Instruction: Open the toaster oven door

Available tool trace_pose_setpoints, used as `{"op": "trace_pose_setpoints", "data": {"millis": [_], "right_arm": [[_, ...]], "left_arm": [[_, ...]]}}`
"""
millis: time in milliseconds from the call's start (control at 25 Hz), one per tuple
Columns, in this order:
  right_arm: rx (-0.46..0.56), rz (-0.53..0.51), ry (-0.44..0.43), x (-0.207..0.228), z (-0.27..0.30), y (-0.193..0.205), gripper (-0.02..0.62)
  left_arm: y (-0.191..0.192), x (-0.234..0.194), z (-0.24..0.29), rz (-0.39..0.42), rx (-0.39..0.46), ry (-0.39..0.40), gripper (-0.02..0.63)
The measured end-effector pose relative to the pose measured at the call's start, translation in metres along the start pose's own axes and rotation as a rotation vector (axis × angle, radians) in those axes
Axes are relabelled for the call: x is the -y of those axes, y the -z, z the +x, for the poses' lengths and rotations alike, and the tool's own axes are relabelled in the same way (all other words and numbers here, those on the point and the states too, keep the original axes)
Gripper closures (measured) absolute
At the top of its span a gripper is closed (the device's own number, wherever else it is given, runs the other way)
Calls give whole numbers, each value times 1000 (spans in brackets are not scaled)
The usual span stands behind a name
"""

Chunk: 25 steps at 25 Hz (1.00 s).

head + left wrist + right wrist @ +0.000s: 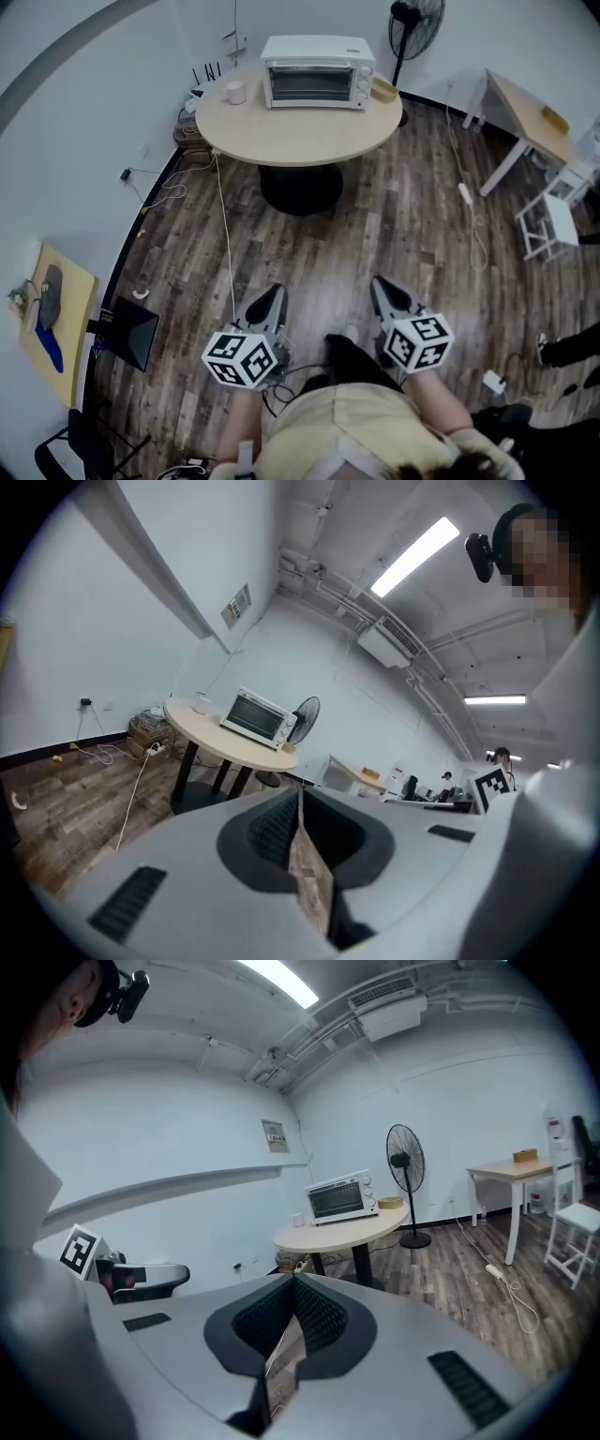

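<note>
A white toaster oven [316, 73] stands at the back of a round wooden table [300, 131], its glass door closed. It also shows far off in the left gripper view [255, 716] and the right gripper view [339, 1199]. Both grippers hang low in front of the person, well short of the table. The left gripper [272, 295] has its jaws together with nothing between them [300, 799]. The right gripper [382, 286] is likewise shut and empty [293, 1283]. Both point toward the table.
A white cup [235, 92] and a small basket [383, 89] flank the oven. A standing fan [415, 19] is behind the table. A desk [530, 117] and white chair [553, 220] stand at right. Cables [225, 225] and a power strip [463, 193] lie on the wood floor.
</note>
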State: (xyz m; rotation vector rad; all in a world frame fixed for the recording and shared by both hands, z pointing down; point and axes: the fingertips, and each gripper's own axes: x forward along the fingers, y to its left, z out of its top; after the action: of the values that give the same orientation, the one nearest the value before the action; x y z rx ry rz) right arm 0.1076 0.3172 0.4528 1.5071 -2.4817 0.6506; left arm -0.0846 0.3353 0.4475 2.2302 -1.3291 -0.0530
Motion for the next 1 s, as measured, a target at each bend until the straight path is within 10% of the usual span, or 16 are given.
{"op": "trace_pose_setpoints", "data": {"millis": [280,680,1000], "right_arm": [[-1,12,21,43,39,-19,592],[-8,-3,11,104,112,-66,592],[21,34,-38,133,149,-92,592]], "left_arm": [[-26,16,57,34,8,102,604],[-67,2,157,126,14,22,604],[-91,-9,218,-35,68,55,604]]}}
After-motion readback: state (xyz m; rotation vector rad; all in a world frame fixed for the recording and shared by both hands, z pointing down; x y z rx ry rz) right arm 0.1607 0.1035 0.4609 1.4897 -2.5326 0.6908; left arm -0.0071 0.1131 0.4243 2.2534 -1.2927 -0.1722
